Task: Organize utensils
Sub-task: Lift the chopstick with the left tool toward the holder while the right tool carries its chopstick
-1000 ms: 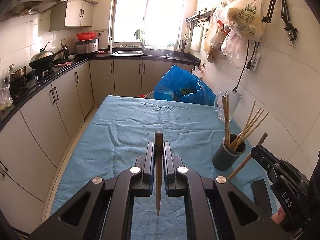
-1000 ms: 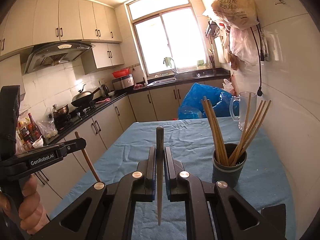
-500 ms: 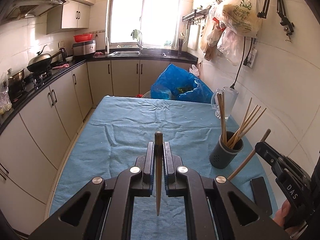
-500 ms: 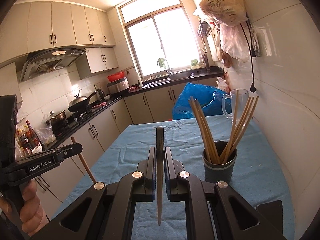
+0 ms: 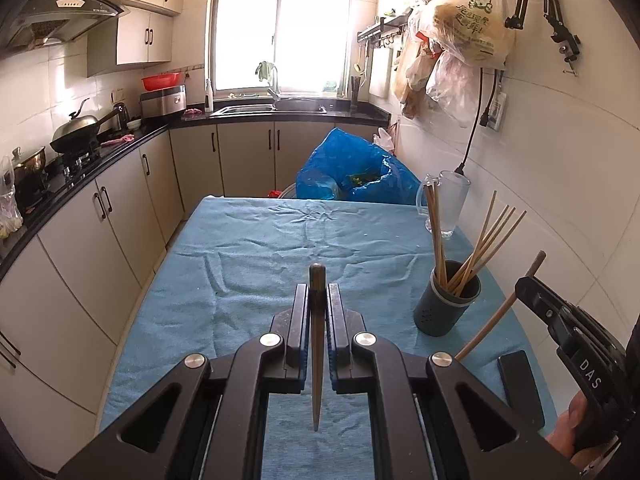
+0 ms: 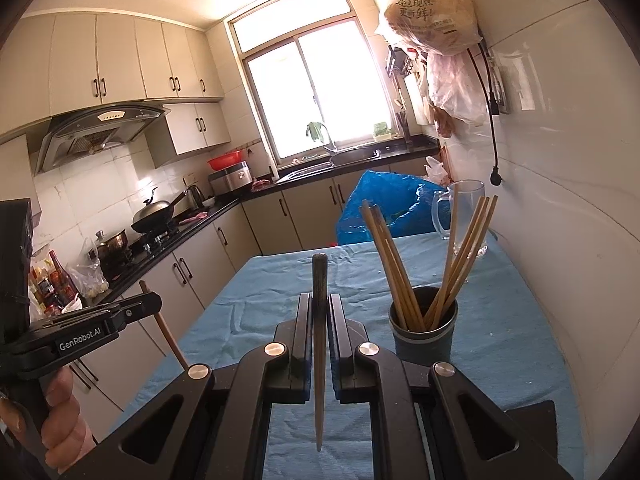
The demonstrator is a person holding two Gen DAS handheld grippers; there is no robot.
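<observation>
My left gripper (image 5: 317, 296) is shut on a wooden chopstick (image 5: 316, 360), held upright above the blue cloth. My right gripper (image 6: 319, 300) is shut on another chopstick (image 6: 319, 360), also upright. A dark grey holder cup (image 5: 446, 300) with several chopsticks stands on the table to the right of the left gripper; in the right wrist view the cup (image 6: 424, 336) is just right of my right gripper. The right gripper shows in the left wrist view (image 5: 560, 320) with its chopstick (image 5: 500, 308). The left gripper shows in the right wrist view (image 6: 96, 328).
A table with a blue cloth (image 5: 260, 248) runs toward a blue plastic bag (image 5: 352, 172). A glass mug (image 5: 448, 204) stands near the white wall on the right. Kitchen cabinets and a stove counter (image 5: 80, 152) line the left side.
Both grippers have risen and tilted up a little, so the holder cup sits lower and closer in both views. Each still holds its chopstick.
</observation>
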